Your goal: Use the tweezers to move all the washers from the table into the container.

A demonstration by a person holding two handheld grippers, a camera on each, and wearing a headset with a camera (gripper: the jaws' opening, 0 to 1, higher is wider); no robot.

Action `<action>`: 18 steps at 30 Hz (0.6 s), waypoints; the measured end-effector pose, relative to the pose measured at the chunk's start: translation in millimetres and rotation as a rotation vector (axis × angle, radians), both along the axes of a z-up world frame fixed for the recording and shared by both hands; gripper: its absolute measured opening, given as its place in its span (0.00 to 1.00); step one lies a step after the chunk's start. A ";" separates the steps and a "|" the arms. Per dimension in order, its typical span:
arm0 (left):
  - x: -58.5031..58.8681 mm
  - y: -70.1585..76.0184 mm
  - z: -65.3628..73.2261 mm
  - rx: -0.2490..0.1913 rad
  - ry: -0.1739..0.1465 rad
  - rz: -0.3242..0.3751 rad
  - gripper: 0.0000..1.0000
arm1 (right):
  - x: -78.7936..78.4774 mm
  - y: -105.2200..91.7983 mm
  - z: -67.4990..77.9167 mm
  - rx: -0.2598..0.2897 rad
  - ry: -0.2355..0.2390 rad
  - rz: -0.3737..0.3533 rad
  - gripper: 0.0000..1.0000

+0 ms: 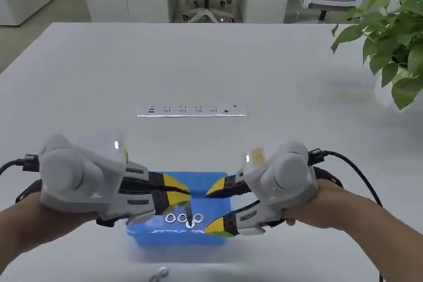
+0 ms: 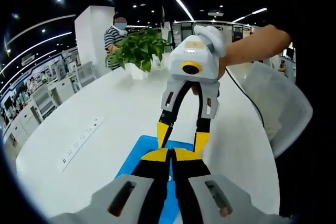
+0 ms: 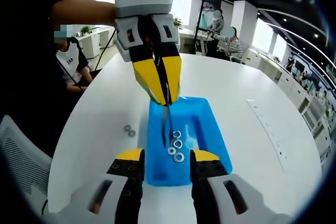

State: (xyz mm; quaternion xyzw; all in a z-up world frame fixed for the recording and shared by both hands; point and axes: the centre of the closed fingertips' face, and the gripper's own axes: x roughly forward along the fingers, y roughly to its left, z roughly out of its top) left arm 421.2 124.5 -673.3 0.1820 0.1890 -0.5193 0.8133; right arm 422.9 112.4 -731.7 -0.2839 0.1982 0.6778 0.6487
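1. Left gripper is clamped on one pair of tweezers, tips down in the single blue container.
2. Four washers lie inside; two loose washers are on the table.
3. Right gripper: jaws spread, holding nothing.

Colour-wise the container is bright blue, easily the loudest thing here. The washers inside it are shiny silver, same as the stray washers just outside it on the white table. The tweezers over it look dark and steel-ish. The left gripper and right gripper both have pale grey shells, black arms and yellow jaw tips. Beyond the container there's a white power strip with dark sockets, and further off to its right a green plant. Someone behind that plant wears a top with dark and light stripes.
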 end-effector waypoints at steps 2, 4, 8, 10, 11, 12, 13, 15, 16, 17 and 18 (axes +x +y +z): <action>-1.9 -0.2 2.4 0.004 -0.005 0.000 0.05 | -1.1 -3.8 2.6 -0.003 -0.001 -0.016 0.37; -3.4 -0.2 4.8 0.005 -0.012 -0.001 0.05 | -2.1 -5.9 4.5 -0.003 -0.004 -0.027 0.39; -5.7 1.5 11.9 0.013 -0.024 0.008 0.05 | -6.0 -9.9 7.7 -0.002 -0.006 -0.058 0.43; -7.2 2.8 13.9 0.021 -0.029 0.009 0.05 | -7.9 -11.6 8.4 -0.003 -0.005 -0.072 0.45; -8.6 3.8 16.4 0.018 -0.032 0.011 0.05 | -8.6 -13.0 8.9 0.000 -0.004 -0.084 0.46; -9.3 4.5 18.1 0.015 -0.033 0.013 0.05 | -9.3 -13.6 9.5 0.003 -0.004 -0.091 0.46; -10.6 5.5 20.3 0.014 -0.032 0.017 0.05 | -10.6 -14.9 10.0 0.004 -0.002 -0.101 0.48; -12.4 6.7 22.6 0.014 -0.029 0.019 0.05 | -11.8 -16.8 10.1 0.004 -0.001 -0.114 0.50; -13.2 8.3 22.9 0.023 -0.028 0.024 0.05 | -12.6 -18.2 10.3 0.004 -0.001 -0.123 0.51; -13.9 9.5 22.6 0.031 -0.027 0.027 0.05 | -13.2 -19.0 10.6 0.004 0.000 -0.130 0.52; -15.0 10.8 23.1 0.037 -0.030 0.028 0.05 | -14.0 -20.0 11.2 0.005 0.001 -0.140 0.53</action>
